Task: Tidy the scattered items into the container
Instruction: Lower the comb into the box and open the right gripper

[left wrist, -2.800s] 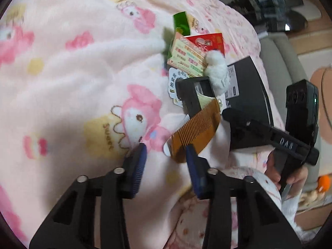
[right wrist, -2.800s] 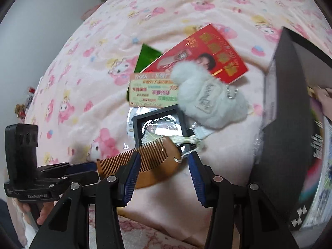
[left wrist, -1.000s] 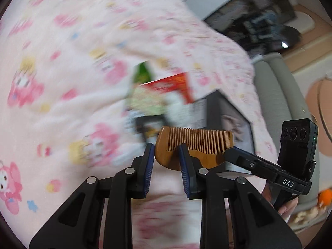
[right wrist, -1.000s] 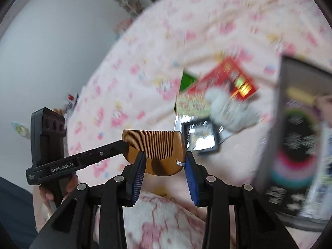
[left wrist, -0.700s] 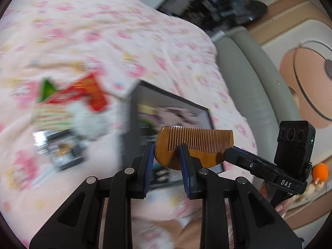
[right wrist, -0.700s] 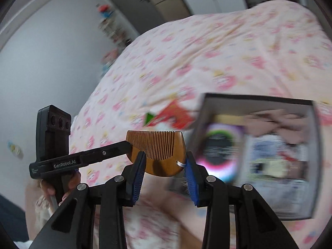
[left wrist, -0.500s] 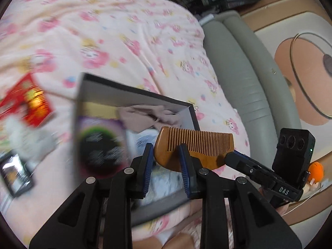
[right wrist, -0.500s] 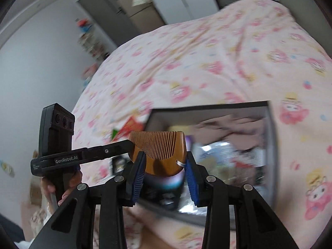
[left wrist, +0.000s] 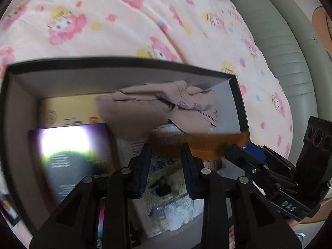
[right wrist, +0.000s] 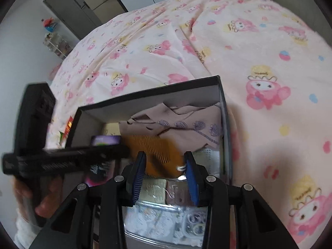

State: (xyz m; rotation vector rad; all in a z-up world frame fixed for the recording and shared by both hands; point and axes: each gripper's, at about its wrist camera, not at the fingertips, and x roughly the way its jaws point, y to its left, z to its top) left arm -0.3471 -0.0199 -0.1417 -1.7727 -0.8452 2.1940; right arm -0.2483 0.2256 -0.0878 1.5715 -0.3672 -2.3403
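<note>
An open black box [left wrist: 124,61] [right wrist: 145,95] lies on the pink cartoon-print blanket [right wrist: 259,51]. A brown wooden comb [left wrist: 207,145] [right wrist: 157,151] hangs just above the box's inside, blurred and tilted. My left gripper [left wrist: 166,155] [right wrist: 122,152] has one end of the comb between its pads, and its jaws are opening. My right gripper [right wrist: 165,166] [left wrist: 234,151] is shut on the other end, by the small cord loop. In the box lie a mauve cloth [left wrist: 157,108] [right wrist: 176,122], a dark purple carton [left wrist: 70,155] and clear packets.
A red packet [right wrist: 69,124] shows on the blanket past the box's left wall. A grey padded edge [left wrist: 280,41] runs along the bed's right side. A hand [right wrist: 45,203] holds the left gripper's handle. Cabinets [right wrist: 93,2] stand at the far wall.
Both grippers lifted the comb off the blanket, carried it sideways from the scattered items to above the open box and lowered it. The comb is now tilted and blurred between them.
</note>
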